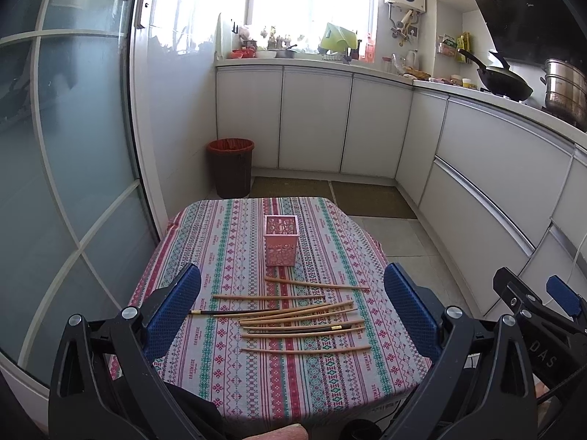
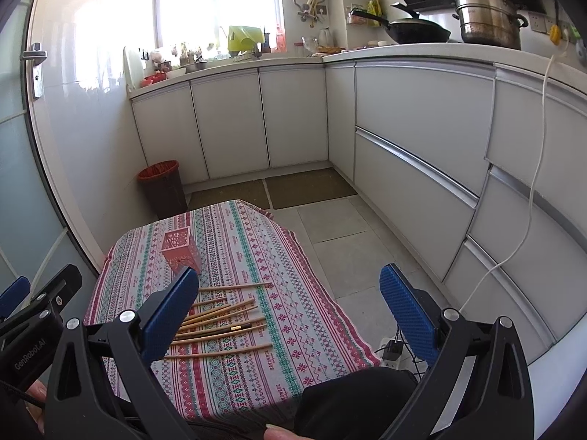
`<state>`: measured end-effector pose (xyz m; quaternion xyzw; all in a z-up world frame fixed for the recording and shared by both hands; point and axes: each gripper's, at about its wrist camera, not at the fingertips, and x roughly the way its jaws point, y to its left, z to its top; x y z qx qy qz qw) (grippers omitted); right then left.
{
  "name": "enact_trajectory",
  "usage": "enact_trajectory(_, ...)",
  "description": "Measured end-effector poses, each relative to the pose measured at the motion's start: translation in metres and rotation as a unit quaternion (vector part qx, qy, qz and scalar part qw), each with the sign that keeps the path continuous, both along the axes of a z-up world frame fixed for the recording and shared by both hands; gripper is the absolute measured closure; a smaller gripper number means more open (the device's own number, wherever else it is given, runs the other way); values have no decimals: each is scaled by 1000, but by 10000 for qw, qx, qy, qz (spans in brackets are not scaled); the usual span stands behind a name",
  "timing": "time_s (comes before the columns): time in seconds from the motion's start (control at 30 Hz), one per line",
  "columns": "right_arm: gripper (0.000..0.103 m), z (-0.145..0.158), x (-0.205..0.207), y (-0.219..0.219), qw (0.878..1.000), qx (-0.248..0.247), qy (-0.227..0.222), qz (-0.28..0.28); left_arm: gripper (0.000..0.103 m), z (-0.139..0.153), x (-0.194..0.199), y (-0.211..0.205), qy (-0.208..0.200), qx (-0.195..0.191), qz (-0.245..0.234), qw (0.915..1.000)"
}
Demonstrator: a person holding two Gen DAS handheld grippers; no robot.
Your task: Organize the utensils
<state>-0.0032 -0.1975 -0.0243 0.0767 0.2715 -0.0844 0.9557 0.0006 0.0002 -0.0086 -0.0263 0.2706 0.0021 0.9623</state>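
Several wooden chopsticks (image 1: 301,317) lie scattered across the near half of a small table, two of them dark with gold bands; the right wrist view shows the same chopsticks (image 2: 220,321). A pink perforated square holder (image 1: 280,240) stands upright behind them, seen as the pink holder (image 2: 181,250) in the right view. My left gripper (image 1: 291,306) hovers above the chopsticks, open and holding nothing. My right gripper (image 2: 290,310) is open too, held off the table's right side. Its blue pad shows as the right gripper (image 1: 563,293) at the left view's right edge.
The table wears a striped patterned cloth (image 1: 330,370). A brown bin (image 1: 230,167) with a red liner stands by the glass door (image 1: 66,168). White cabinets (image 2: 422,128) run along the back and right. A power strip (image 2: 392,350) with cables lies on the tiled floor.
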Motion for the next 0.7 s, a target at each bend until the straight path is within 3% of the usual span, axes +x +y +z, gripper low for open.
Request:
enact_trajectory(0.23,7,-10,13,-4,9998,126,175,-16,7,-13,19,-1,356,-66,-97,9993)
enact_trajectory(0.33,7,-20,21,-13,9985,500,216,54,7,-26,48,11,924,-563,-360,9935)
enact_trajectory(0.43,7,-38,35,-31,9941,1031,288,195,7,-43,89,25,1603,-1212,-775,9765)
enact_trajectory(0.47,7,-46,41,-37,9917,1217,365,217,7,-52,105,26,1839,-1255,-878,9709)
enact_trajectory(0.6,7,-85,72,-62,9730,2103,872,388,7,-107,164,10,3047,-1048,-1449,9355)
enact_trajectory(0.7,7,-112,92,-81,9618,2523,1039,229,7,-139,186,-26,3181,-183,-1986,9268)
